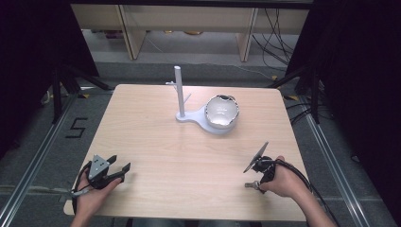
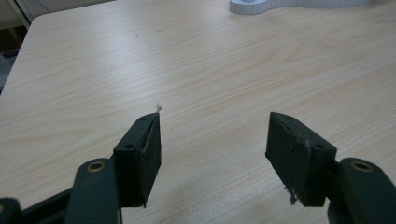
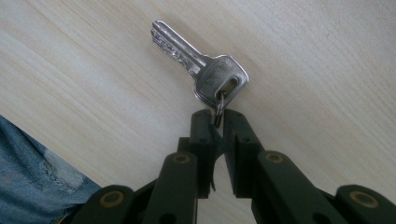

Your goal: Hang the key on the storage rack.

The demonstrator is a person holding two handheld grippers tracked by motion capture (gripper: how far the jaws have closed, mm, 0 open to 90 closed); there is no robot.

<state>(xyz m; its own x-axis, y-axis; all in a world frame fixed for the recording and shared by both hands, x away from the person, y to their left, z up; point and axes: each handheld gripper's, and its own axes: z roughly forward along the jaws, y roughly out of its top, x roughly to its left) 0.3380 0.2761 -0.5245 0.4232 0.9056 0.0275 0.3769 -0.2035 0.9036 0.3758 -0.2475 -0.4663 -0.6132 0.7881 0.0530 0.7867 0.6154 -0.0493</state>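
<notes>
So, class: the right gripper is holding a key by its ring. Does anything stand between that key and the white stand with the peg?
Nothing visible does. The right gripper pinches the ring of the key near the table's front edge, and bare table lies between it and the white stand. The bowl sits on the stand's base, beside the peg.

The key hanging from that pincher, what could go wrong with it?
The right gripper pinches only the thin ring of the key, so it might slip out or swing about.

The stand and the bowl are far across the table, so a long carry could shake it loose. The left gripper is open, not helping.
</notes>
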